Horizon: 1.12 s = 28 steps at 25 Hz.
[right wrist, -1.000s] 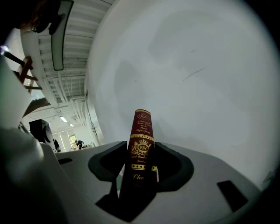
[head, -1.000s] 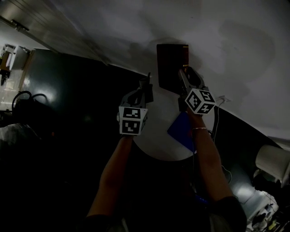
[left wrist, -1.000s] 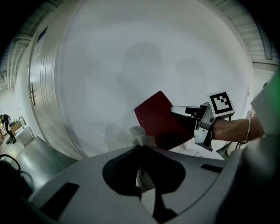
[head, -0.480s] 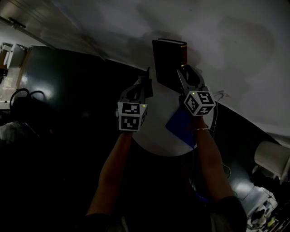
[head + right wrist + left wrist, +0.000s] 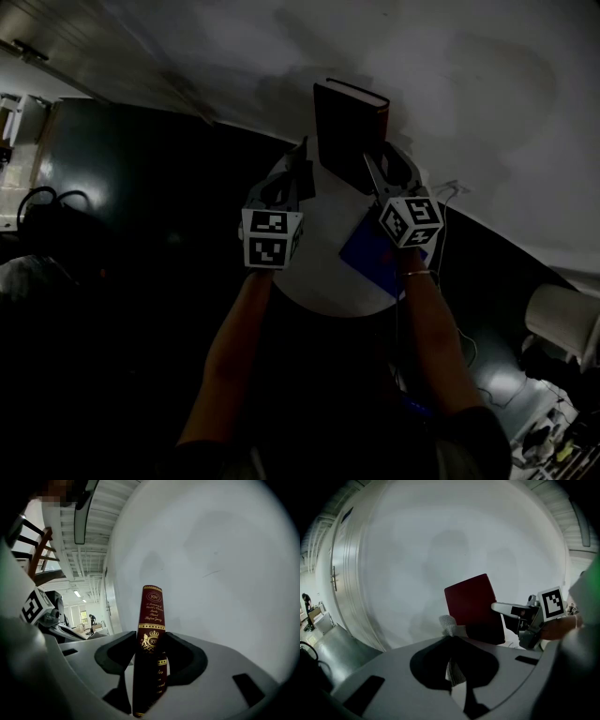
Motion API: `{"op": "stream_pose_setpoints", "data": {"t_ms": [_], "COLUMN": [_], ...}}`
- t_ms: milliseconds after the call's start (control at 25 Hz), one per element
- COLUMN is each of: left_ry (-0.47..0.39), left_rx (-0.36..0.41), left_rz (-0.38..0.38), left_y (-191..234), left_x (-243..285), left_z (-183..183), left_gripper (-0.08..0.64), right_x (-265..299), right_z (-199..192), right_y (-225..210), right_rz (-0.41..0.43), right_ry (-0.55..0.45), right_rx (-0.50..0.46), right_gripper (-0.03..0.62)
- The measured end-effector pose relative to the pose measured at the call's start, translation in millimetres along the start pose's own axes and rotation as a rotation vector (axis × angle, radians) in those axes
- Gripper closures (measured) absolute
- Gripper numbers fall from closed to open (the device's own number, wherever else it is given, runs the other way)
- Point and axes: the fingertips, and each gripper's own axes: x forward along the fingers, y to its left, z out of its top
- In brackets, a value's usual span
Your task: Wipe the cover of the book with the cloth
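Note:
A dark red book (image 5: 345,131) with gold print on its spine (image 5: 151,620) stands upright over the far edge of a round white table (image 5: 314,267). My right gripper (image 5: 377,161) is shut on it, the spine (image 5: 149,641) squeezed between the two jaws. My left gripper (image 5: 302,164) hovers just left of the book, shut on a small whitish woven cloth (image 5: 449,624) that pokes out above the jaws. From the left gripper view the book's red cover (image 5: 472,607) faces me, with the right gripper (image 5: 508,607) at its right edge.
A blue flat sheet or cloth (image 5: 370,251) lies on the table under my right wrist. A thin cable (image 5: 452,202) runs off the table's right side. A pale wall rises behind the book; dark floor lies left, and a pale seat (image 5: 562,328) stands at right.
The book has come up from a flatter lean to standing upright in the right gripper. Both grippers have shifted slightly up and left.

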Motion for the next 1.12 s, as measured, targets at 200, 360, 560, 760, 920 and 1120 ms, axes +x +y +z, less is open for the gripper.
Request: {"op": "stream_pose_setpoints", "data": {"t_ms": [200, 360, 560, 760, 920, 1120], "left_ry": [0.002, -0.017, -0.019, -0.016, -0.02, -0.02], "left_rx": [0.003, 0.002, 0.008, 0.008, 0.008, 0.009], "left_rz": [-0.004, -0.009, -0.018, -0.023, -0.028, -0.032], "left_y": [-2, -7, -12, -14, -11, -9], "left_x": [-4, -6, -11, -18, -25, -29], "left_z": [-3, -3, -6, -6, -10, -13], "left_gripper": [0.537, 0.537, 0.537, 0.537, 0.537, 0.537], "right_x": [-14, -27, -38, -46, -53, -62], "right_z": [-9, -17, -18, -25, -32, -44], "right_y": [4, 4, 18, 22, 30, 36], "right_rz": [-0.008, -0.016, -0.017, -0.029, -0.04, -0.052], "right_ry": [0.008, 0.018, 0.043, 0.065, 0.079, 0.106], "right_rx": [0.003, 0.01, 0.001, -0.018, -0.029, -0.057], "right_gripper": [0.385, 0.385, 0.387, 0.387, 0.387, 0.387]}}
